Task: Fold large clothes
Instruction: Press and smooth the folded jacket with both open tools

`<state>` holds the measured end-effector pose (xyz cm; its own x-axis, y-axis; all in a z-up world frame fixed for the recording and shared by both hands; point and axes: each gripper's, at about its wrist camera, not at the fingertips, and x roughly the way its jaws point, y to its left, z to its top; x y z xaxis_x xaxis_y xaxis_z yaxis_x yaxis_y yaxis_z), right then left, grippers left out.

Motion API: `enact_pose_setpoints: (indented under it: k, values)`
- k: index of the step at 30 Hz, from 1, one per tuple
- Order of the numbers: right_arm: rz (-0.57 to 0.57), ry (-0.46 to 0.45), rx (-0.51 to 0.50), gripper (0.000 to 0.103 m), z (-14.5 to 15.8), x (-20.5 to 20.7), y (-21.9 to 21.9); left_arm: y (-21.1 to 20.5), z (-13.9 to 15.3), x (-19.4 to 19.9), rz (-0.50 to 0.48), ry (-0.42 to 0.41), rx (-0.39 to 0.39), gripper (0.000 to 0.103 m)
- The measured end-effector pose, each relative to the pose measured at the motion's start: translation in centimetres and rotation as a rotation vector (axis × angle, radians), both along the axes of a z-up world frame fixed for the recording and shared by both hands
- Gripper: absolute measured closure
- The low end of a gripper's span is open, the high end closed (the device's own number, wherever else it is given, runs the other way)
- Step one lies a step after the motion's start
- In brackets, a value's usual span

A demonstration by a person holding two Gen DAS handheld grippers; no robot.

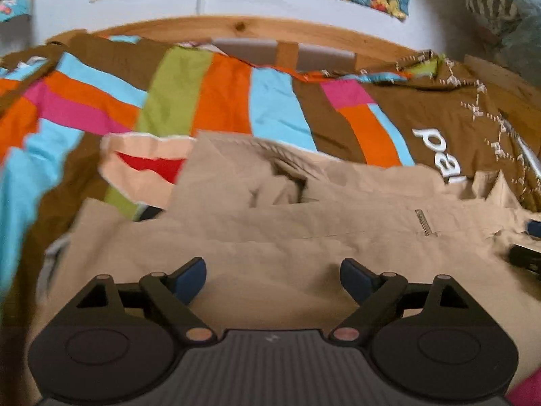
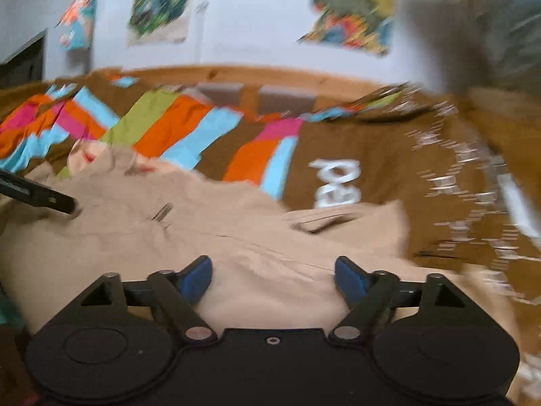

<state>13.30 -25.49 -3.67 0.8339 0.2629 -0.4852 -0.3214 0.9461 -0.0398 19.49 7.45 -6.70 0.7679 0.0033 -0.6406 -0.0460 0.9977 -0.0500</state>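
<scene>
A striped bedspread (image 1: pixel 219 101) covers the bed across the upper half of both views, serving as the folding surface. On it, filling the middle and lower frame, lies the beige garment (image 1: pixel 270 237), spread fairly flat, probably ready for a fold. The left gripper (image 1: pixel 273 279) and the right gripper (image 2: pixel 273 277) hover over it, jaws released and empty.

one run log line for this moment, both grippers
left gripper: open over tan garment | right gripper: open over it | garment: spread on striped bedcover, nothing gripped
</scene>
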Motion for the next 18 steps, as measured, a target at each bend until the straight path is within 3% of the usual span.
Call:
enact_pose_setpoints:
  k: [3,6,9,12,14,18]
  values:
    - [-0.107,0.034,0.056,0.013,0.3,-2.8,-3.1,0.9,2.9,-1.1,-0.012,0.005,-0.071,0.008]
    - [-0.233,0.097,0.034,0.014,-1.2,-3.9,-5.2,1.6,5.3,-2.0,-0.03,0.011,-0.134,0.003]
    - [-0.282,0.105,-0.002,0.014,-2.1,-4.2,-5.8,2.2,6.5,-3.4,-0.037,0.049,-0.124,0.0]
    - [-0.275,0.094,-0.096,0.012,-3.3,-4.1,-4.4,3.4,6.2,-6.2,0.021,0.108,-0.135,0.001]
    - [-0.28,0.087,-0.128,0.011,-3.6,-4.0,-4.1,4.4,5.2,-7.7,0.091,0.137,-0.186,0.001]
    - [-0.303,0.075,-0.084,0.013,-2.3,-4.3,-4.4,5.7,3.8,-8.3,0.119,0.174,-0.276,0.001]
